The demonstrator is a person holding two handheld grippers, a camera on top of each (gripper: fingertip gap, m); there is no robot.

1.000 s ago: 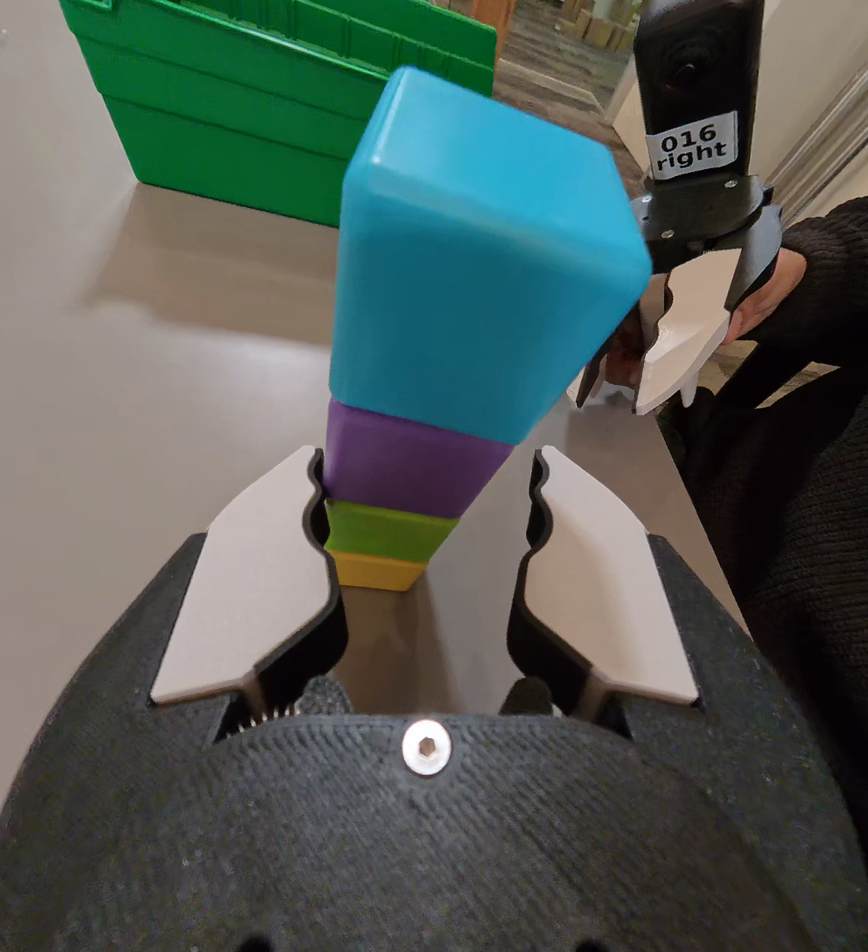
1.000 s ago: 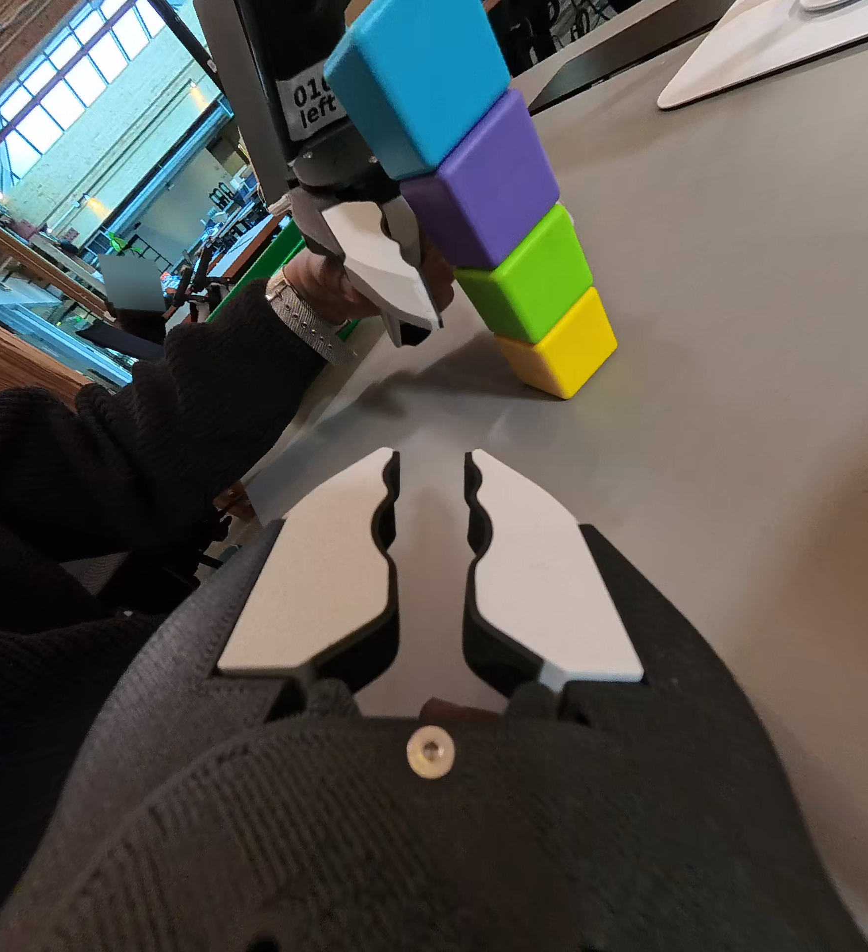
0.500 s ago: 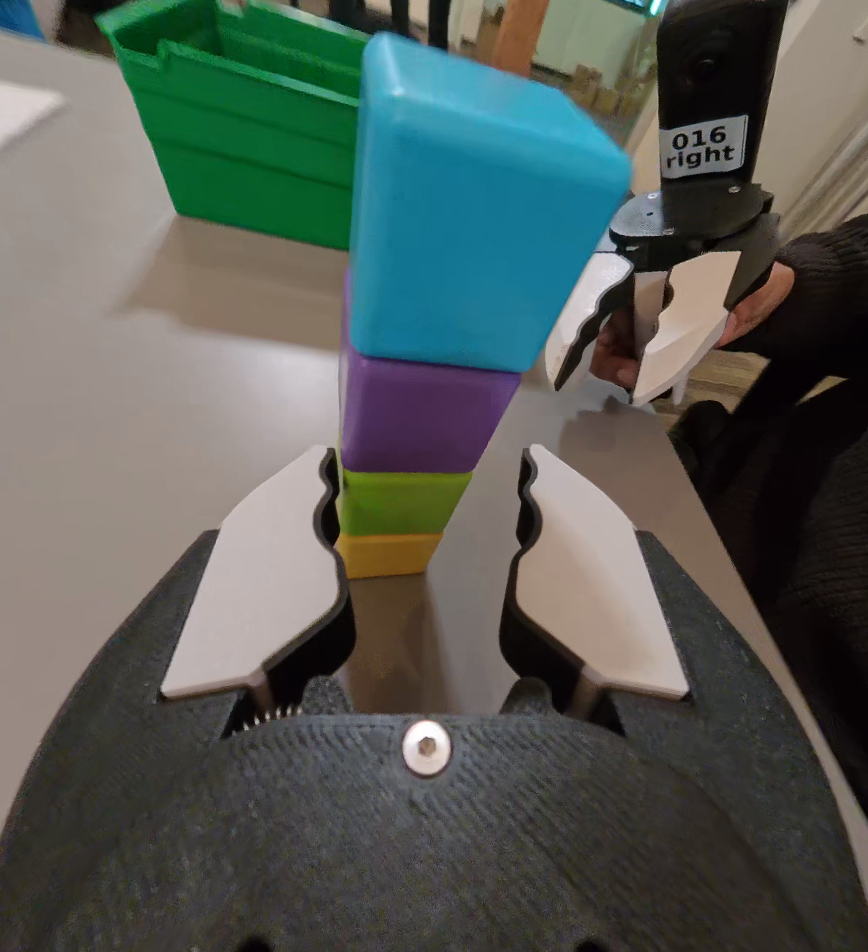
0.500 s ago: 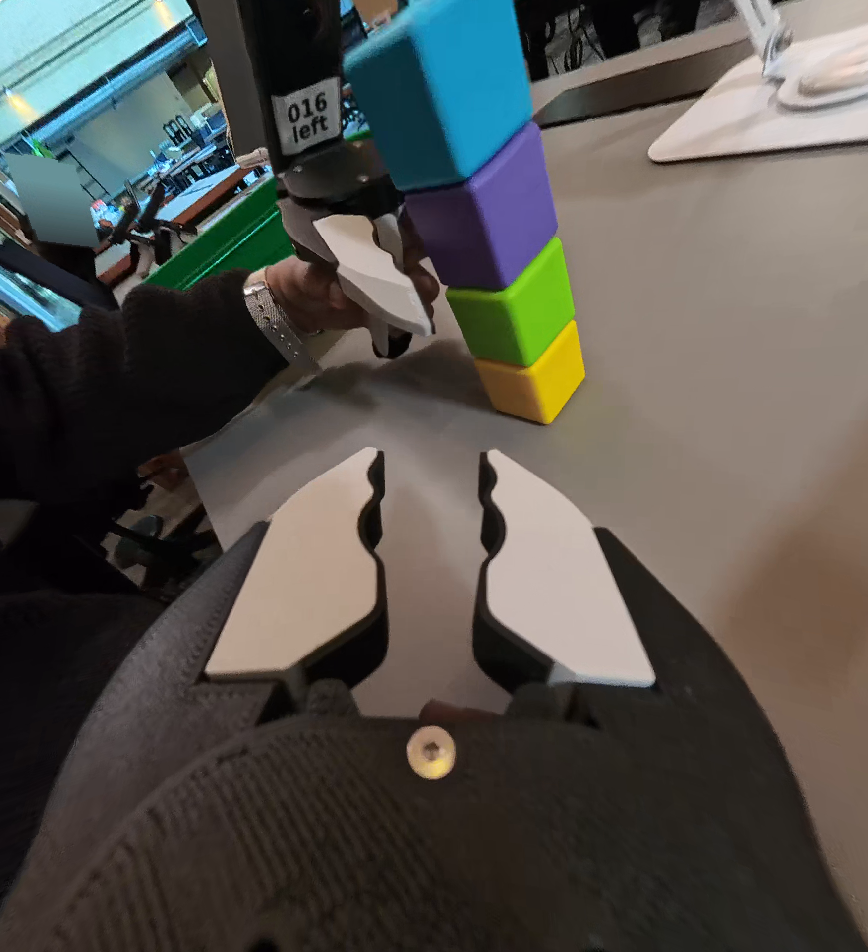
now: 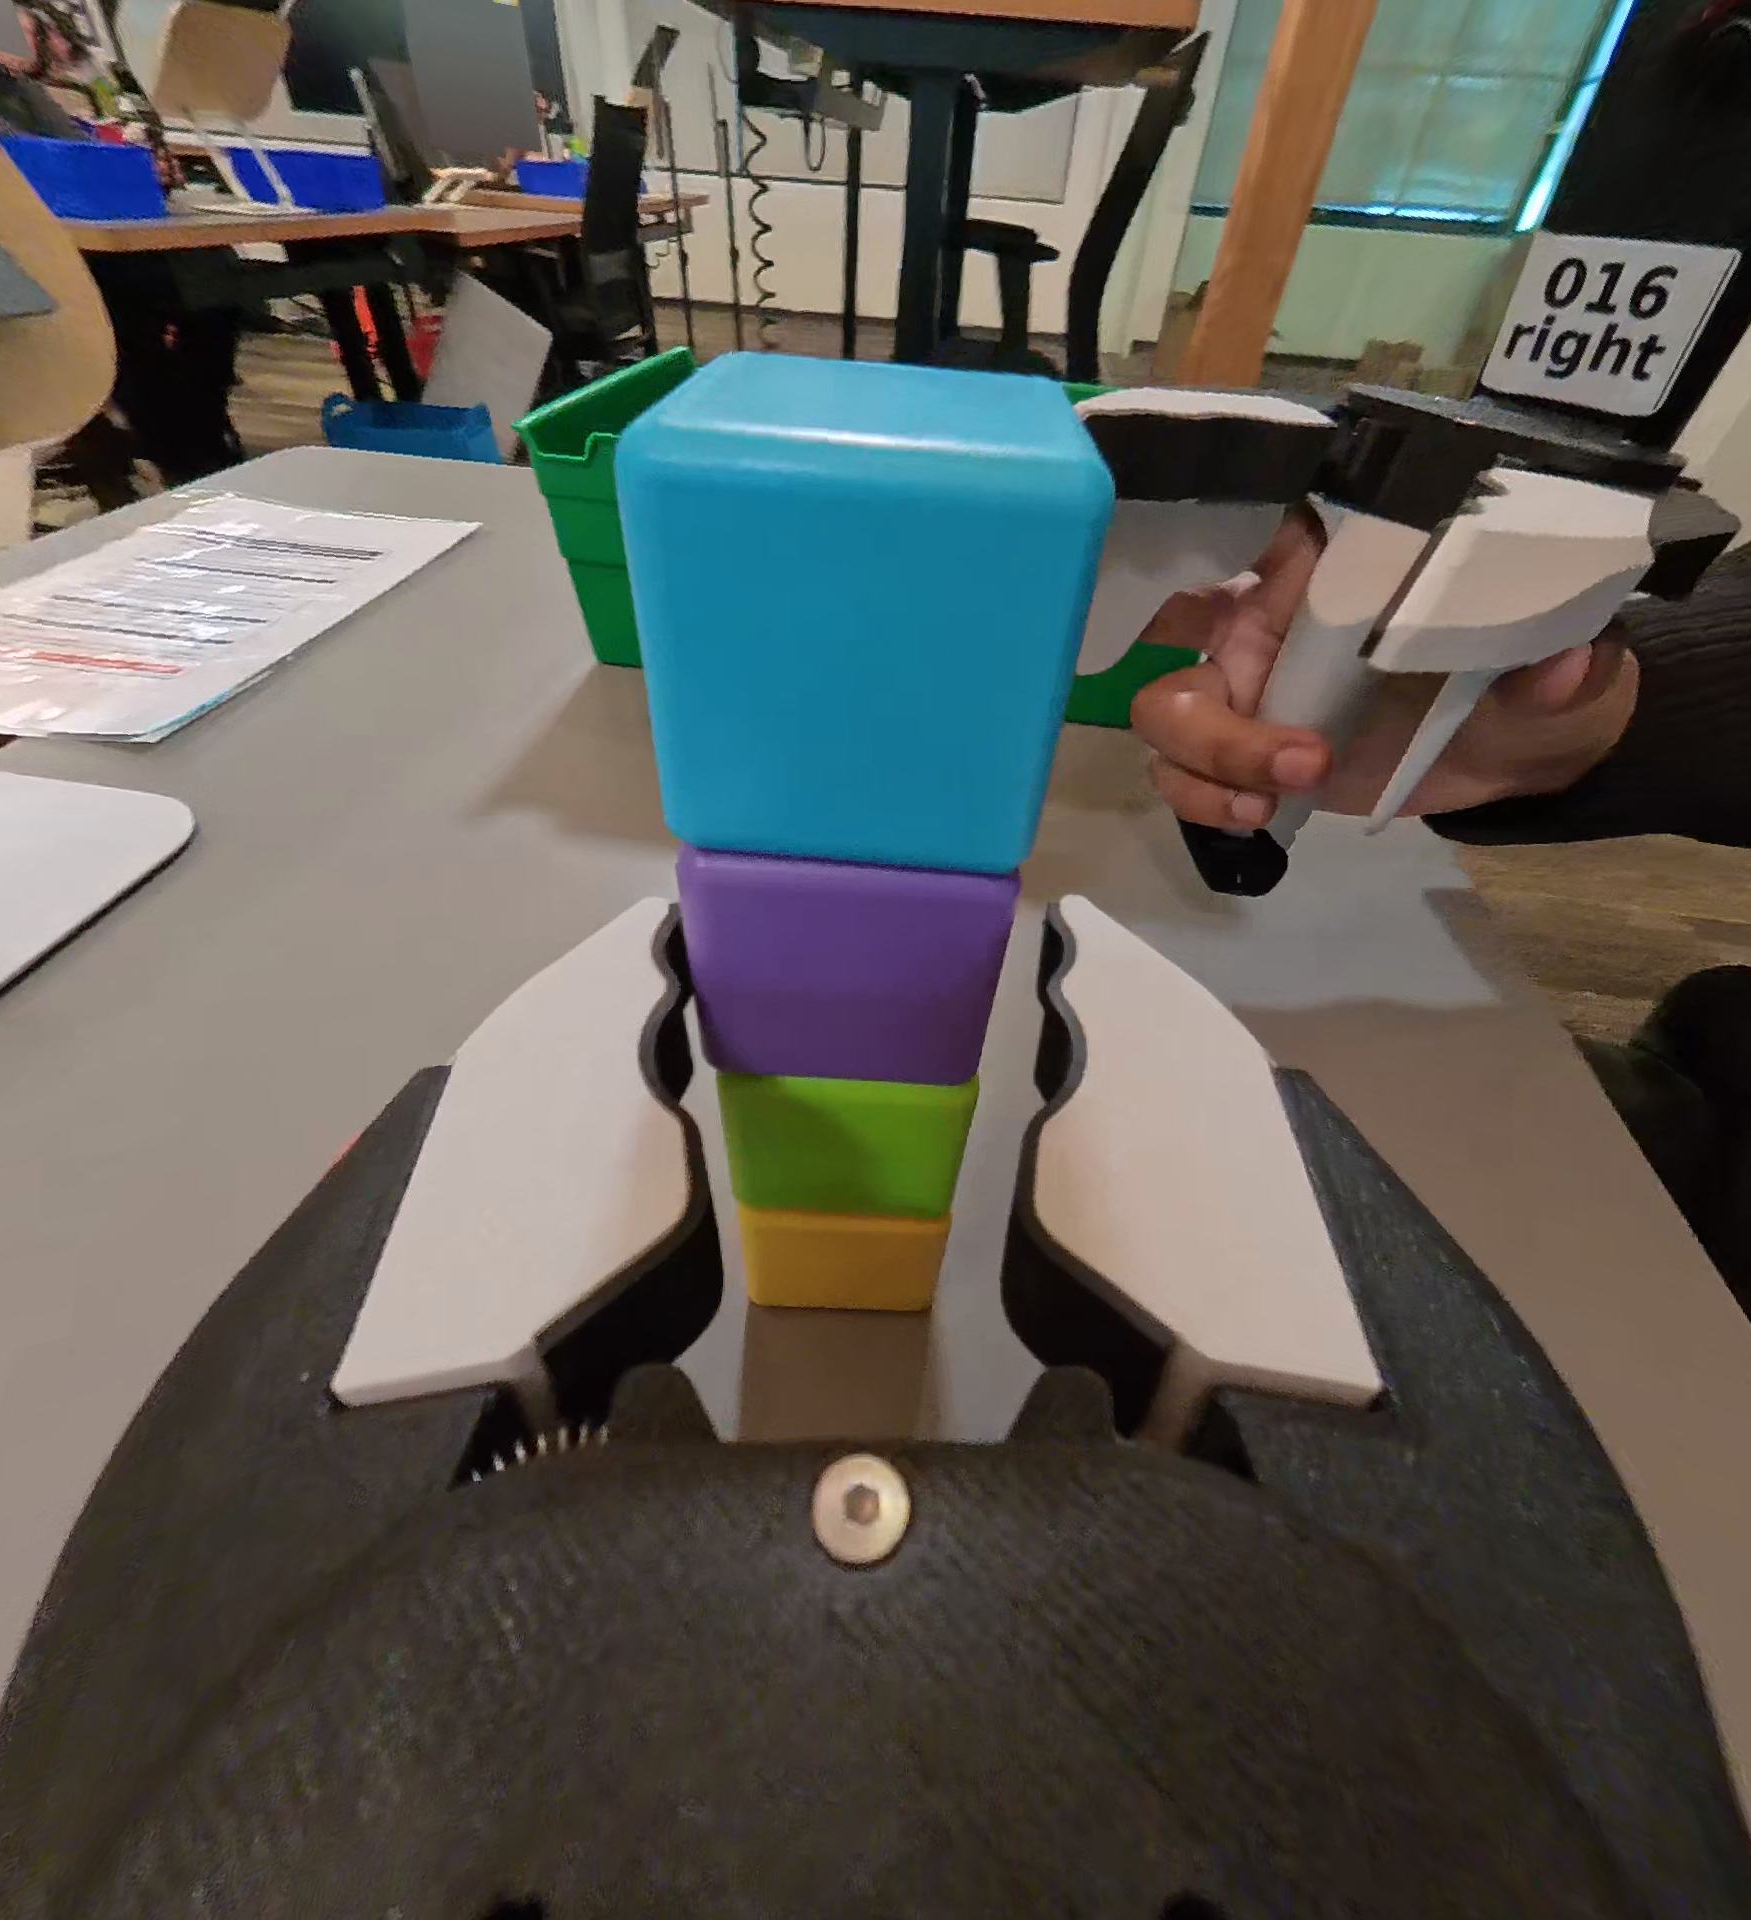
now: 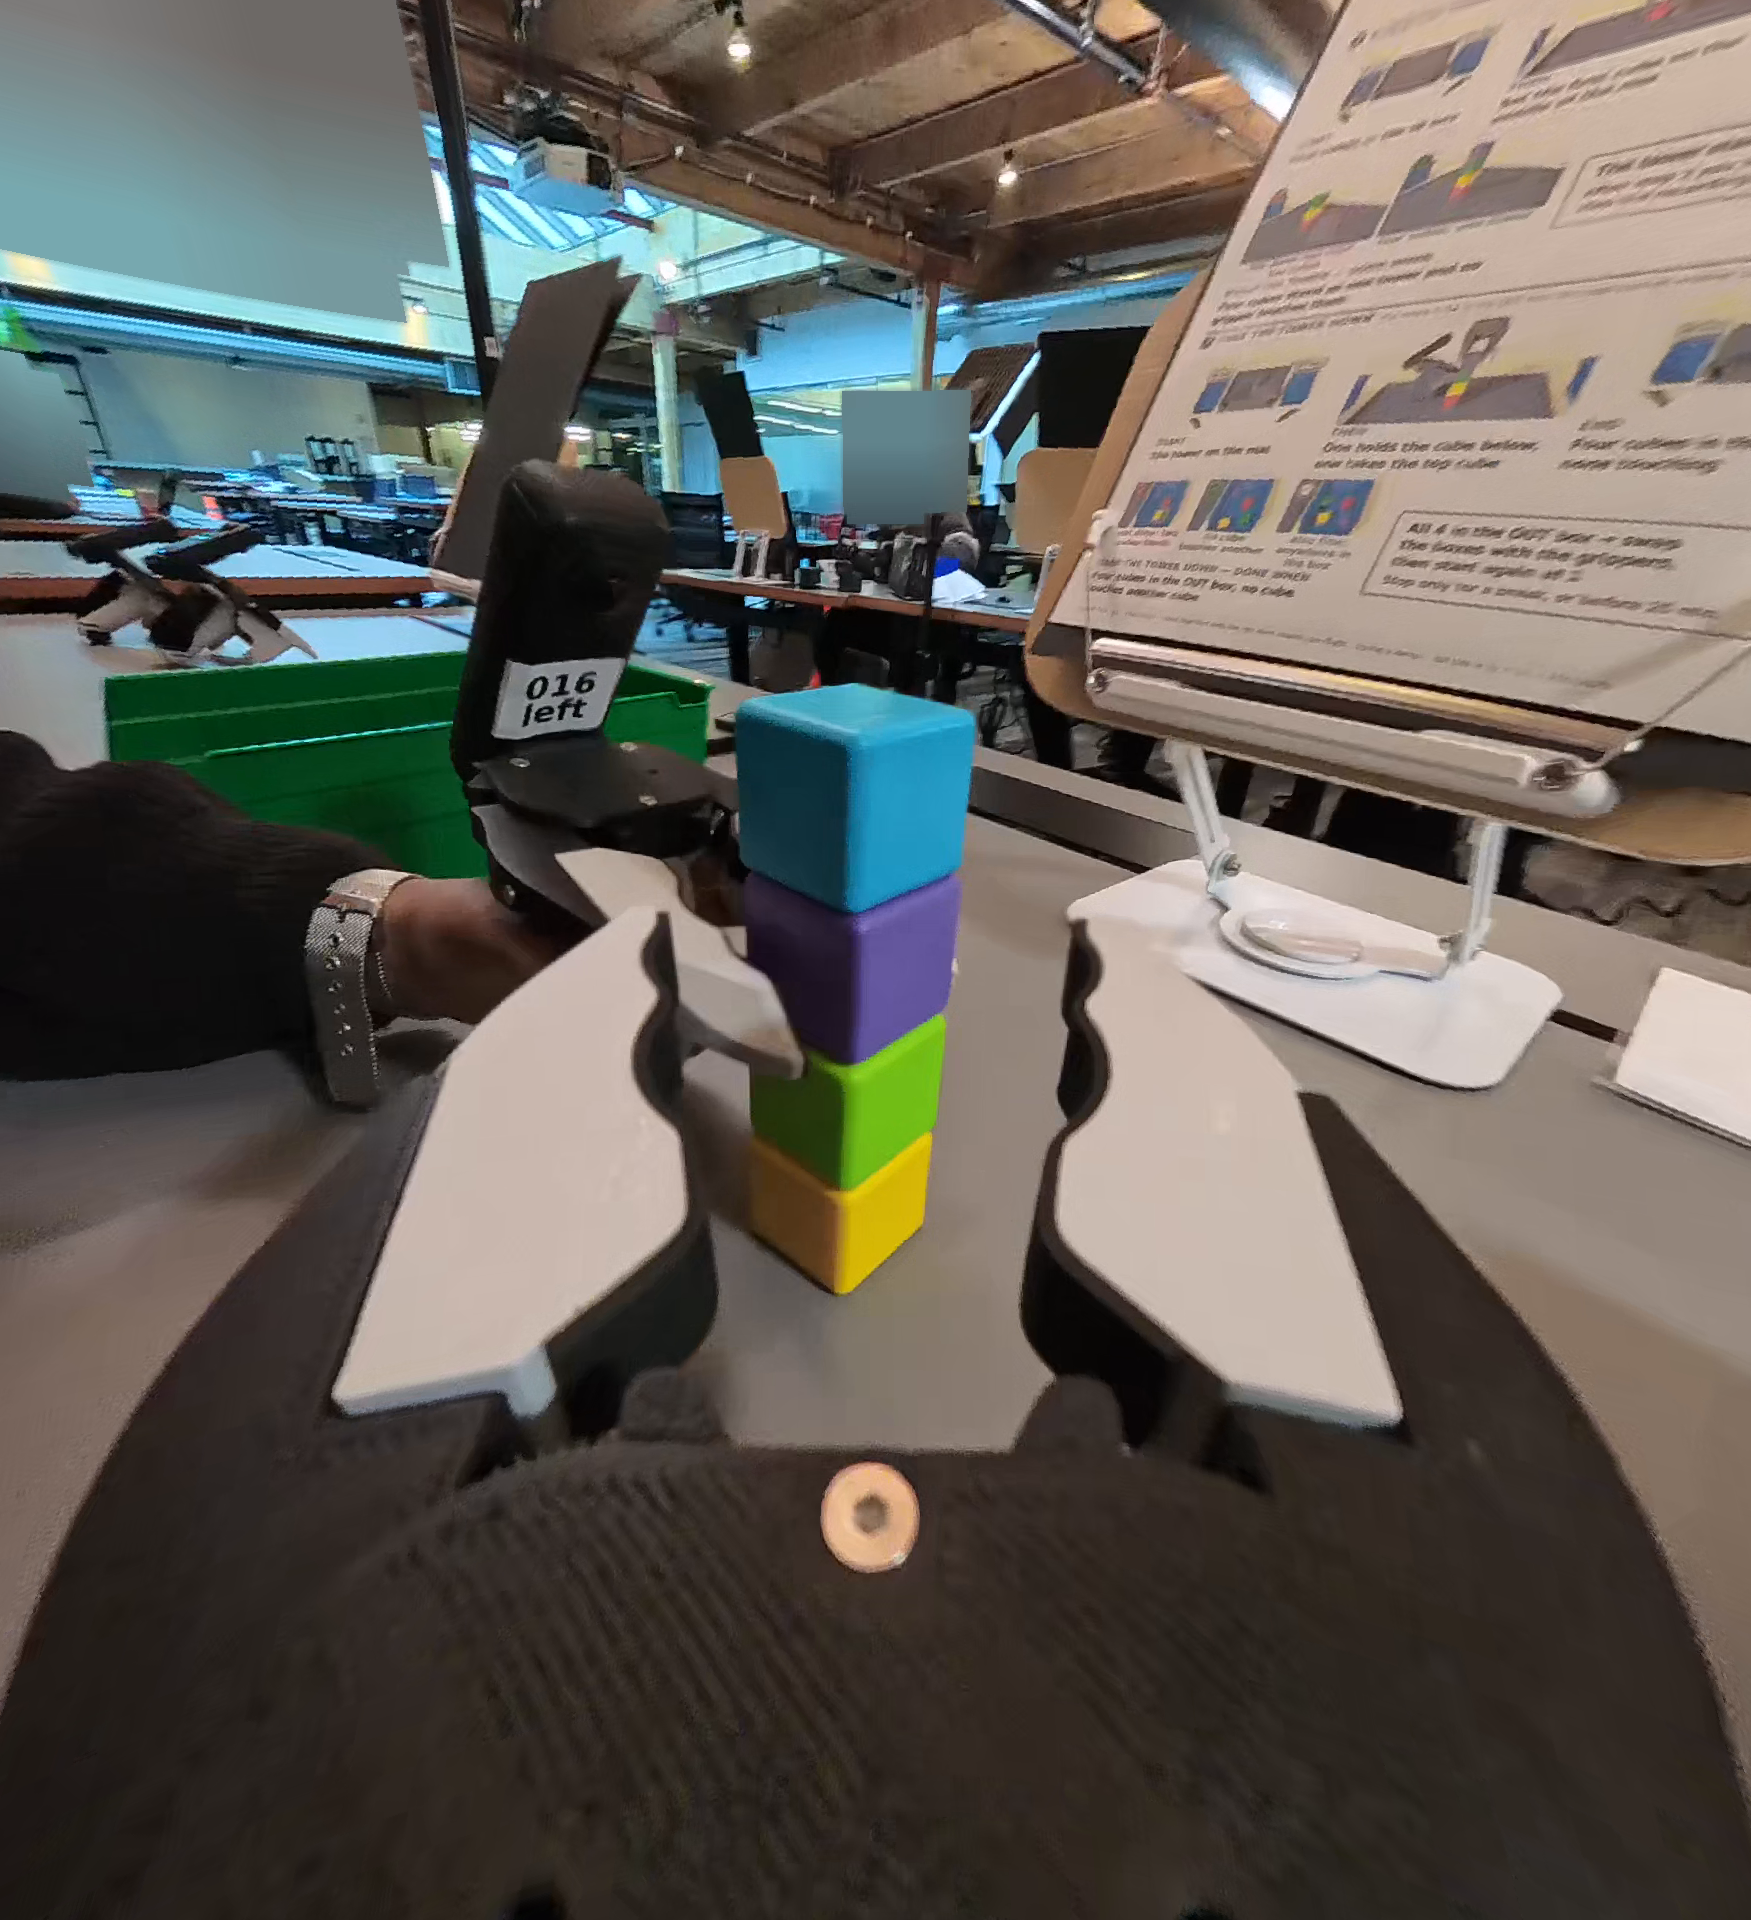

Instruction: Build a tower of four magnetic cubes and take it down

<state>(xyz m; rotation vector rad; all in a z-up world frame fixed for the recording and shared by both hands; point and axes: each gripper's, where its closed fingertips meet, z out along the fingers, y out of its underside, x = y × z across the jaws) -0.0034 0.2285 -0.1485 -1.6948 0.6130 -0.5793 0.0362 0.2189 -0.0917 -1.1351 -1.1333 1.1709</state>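
A tower of cubes stands on the grey table (image 5: 331, 987): blue cube (image 5: 855, 623) on top, then purple cube (image 5: 845, 971), green cube (image 5: 845, 1143) and yellow cube (image 5: 843, 1259). My left gripper (image 5: 860, 925) is open, its fingers either side of the purple cube; the left finger is very close, and I cannot tell if it touches. My right gripper (image 6: 866, 925) is open and empty, facing the tower (image 6: 850, 961), which stands just beyond its fingertips. In the left wrist view the right gripper (image 5: 1255, 540) is level with the blue cube, one finger beside its far right edge.
A green bin (image 6: 331, 748) stands behind the tower. A document stand (image 6: 1370, 987) with an instruction sheet is at the right in the right wrist view, with a white card (image 6: 1733, 1070) beside it. A paper sheet (image 5: 175, 613) and a white pad (image 5: 19, 873) lie left. The table edge (image 5: 1473, 997) runs close on the right. There is about 7 centimetres between the tips of the two grippers.
Both grippers have levelled out and come closer to the tower. The right gripper has opened wider and risen to the blue cube. The left fingers now flank the purple cube. The tower has not moved.
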